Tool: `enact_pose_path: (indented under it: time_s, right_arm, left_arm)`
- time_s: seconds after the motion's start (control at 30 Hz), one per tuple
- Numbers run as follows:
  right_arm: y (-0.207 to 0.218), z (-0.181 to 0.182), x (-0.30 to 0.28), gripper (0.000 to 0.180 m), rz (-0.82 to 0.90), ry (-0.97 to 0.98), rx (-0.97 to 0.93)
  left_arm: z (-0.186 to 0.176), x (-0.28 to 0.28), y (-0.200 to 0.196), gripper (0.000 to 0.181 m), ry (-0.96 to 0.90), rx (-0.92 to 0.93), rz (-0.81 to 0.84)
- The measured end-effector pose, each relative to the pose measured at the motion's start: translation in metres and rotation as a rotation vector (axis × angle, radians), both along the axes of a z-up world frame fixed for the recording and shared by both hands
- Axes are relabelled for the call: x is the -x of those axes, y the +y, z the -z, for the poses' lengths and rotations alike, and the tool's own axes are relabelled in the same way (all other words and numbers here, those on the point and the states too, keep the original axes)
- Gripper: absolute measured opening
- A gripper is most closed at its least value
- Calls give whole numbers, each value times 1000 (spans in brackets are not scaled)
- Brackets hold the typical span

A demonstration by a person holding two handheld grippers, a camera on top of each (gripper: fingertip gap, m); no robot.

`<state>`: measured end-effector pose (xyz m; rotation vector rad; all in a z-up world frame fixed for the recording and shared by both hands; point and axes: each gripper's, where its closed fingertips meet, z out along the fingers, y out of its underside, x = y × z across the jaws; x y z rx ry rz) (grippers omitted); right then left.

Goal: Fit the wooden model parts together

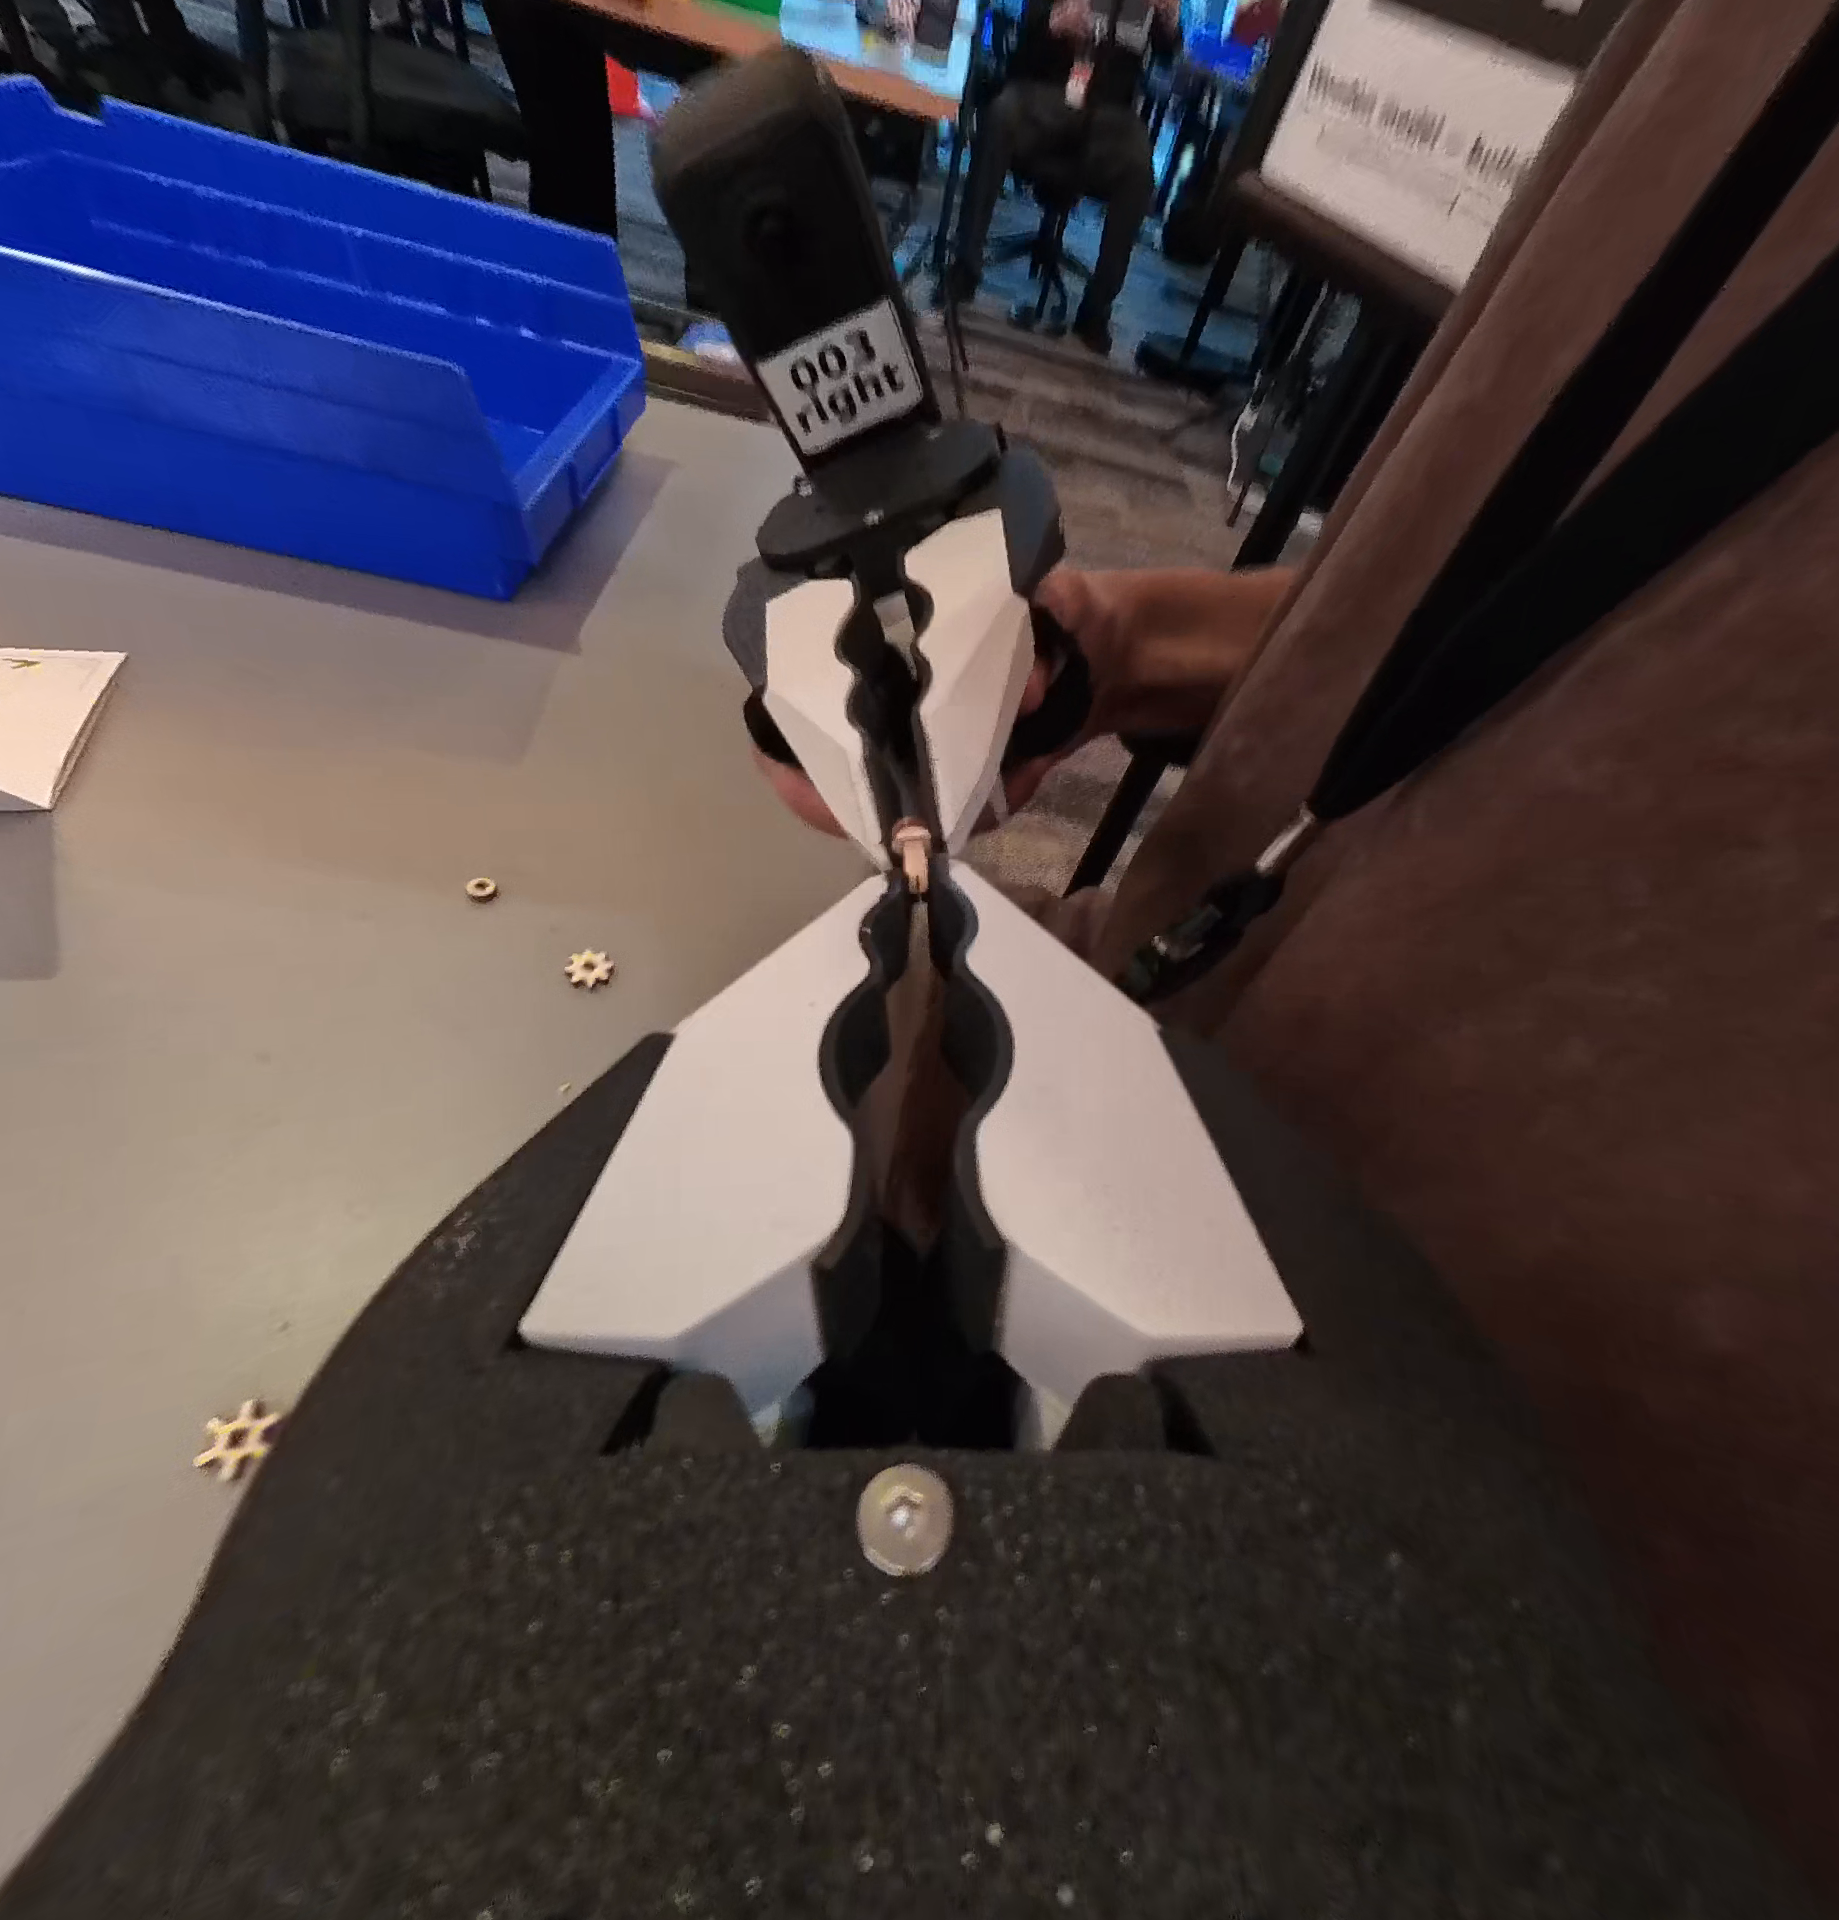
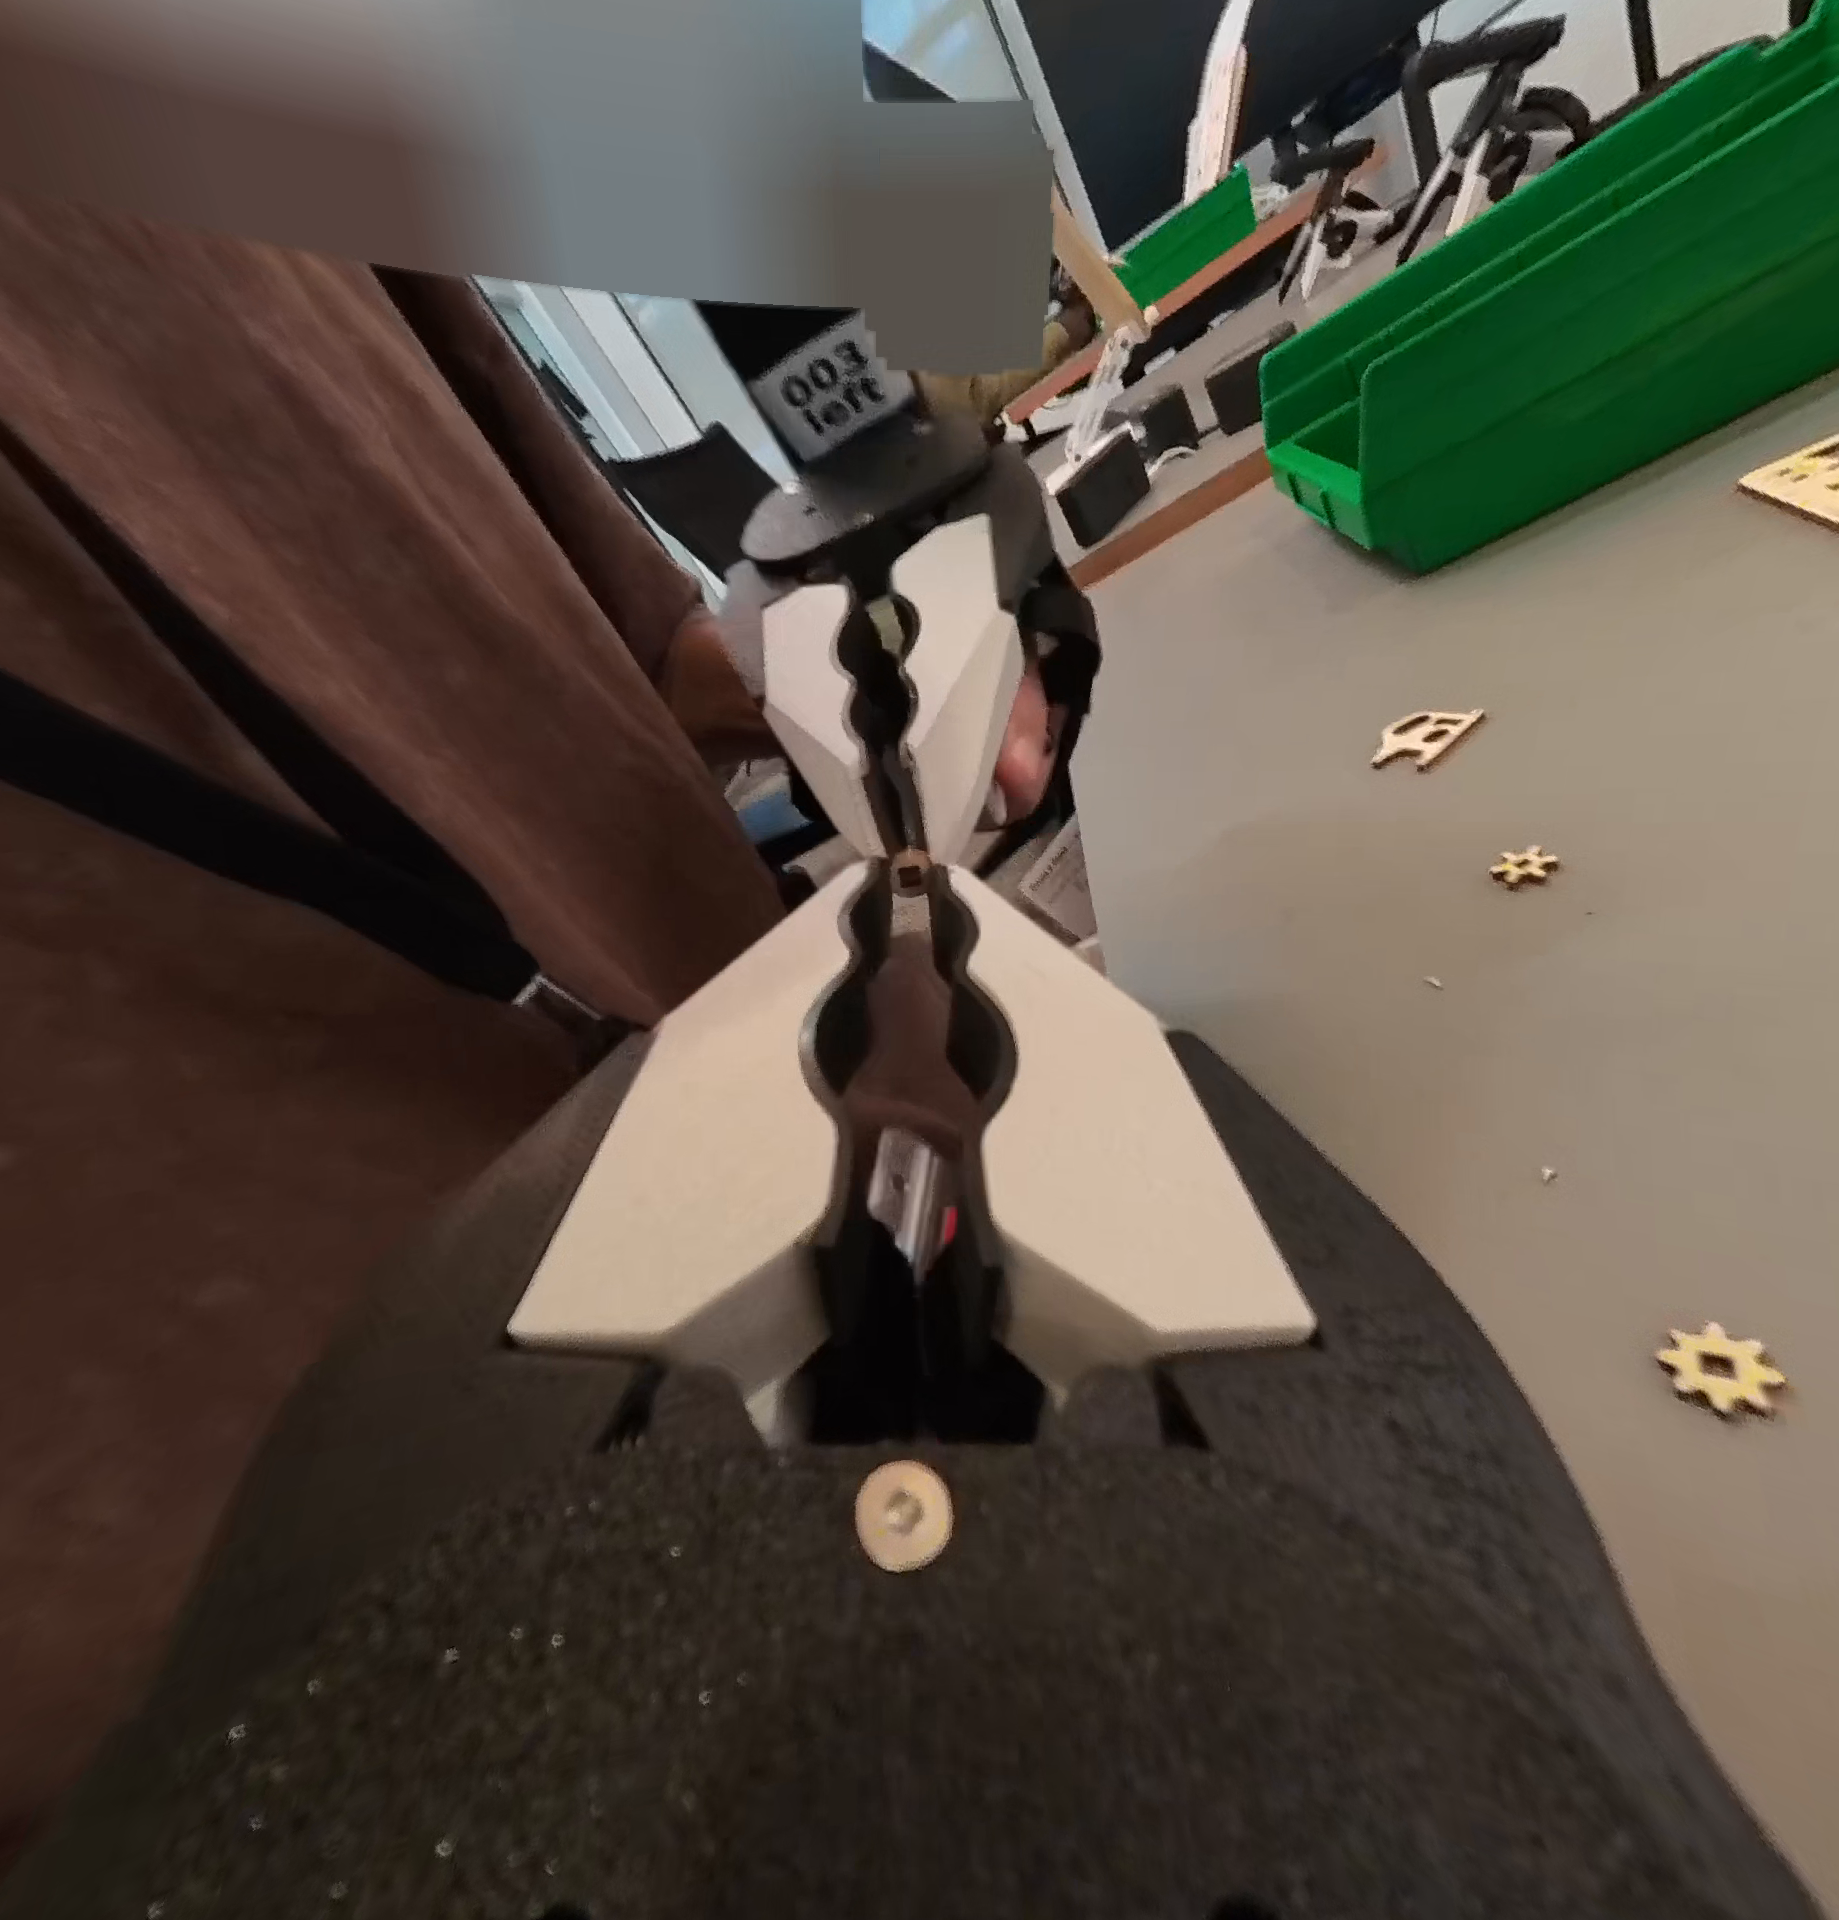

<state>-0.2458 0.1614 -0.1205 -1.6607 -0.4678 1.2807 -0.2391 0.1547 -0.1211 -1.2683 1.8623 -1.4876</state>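
My two grippers meet tip to tip in mid-air above the grey table's (image 1: 271,1091) near edge. In the left wrist view my left gripper (image 1: 910,891) is shut on a small wooden peg (image 1: 916,869). Facing it, my right gripper (image 1: 907,831) is shut on a tiny round wooden piece (image 1: 910,830) that sits on the peg's end. In the right wrist view my right gripper (image 2: 907,881) pinches that small piece (image 2: 910,871), which has a square hole. The left gripper (image 2: 907,844) points at it from the far side.
Loose wooden gears (image 1: 589,968) (image 1: 234,1439) and a small ring (image 1: 482,888) lie on the table. A blue bin (image 1: 271,343) and a paper booklet (image 1: 21,727) are at the left. The right wrist view shows gears (image 2: 1720,1369) (image 2: 1524,864), a car-shaped piece (image 2: 1426,736), a green bin (image 2: 1569,312) and a person's brown garment (image 2: 271,727). Both grippers' tips are close together, under 4 cm apart.
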Motion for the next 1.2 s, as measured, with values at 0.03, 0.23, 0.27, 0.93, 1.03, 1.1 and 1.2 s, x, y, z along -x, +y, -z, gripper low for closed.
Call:
enact_pose_path:
  time_s: [0.03,0.23,0.27,0.93,1.03,1.1,1.2]
  right_arm:
    - [1,1,0,8,3,4,5]
    - [1,-6,2,7,3,31,-15]
    - [1,-7,0,7,8,31,-17]
    - [21,28,-14,8,174,-419,-77]
    - [26,31,-12,8,224,-613,-196]
    - [31,30,-12,8,272,-688,-264]
    - [34,30,-9,8,291,-774,-371]
  left_arm:
    - [4,0,0,1,10,-30,0]
    - [9,-5,-7,0,15,-25,-1]
    - [6,-5,-7,0,8,6,-6]
    - [34,-9,21,11,218,317,-132]
    - [40,-8,30,41,284,481,-222]
    - [35,-9,32,37,278,528,-254]
    - [25,-10,32,30,265,595,-263]
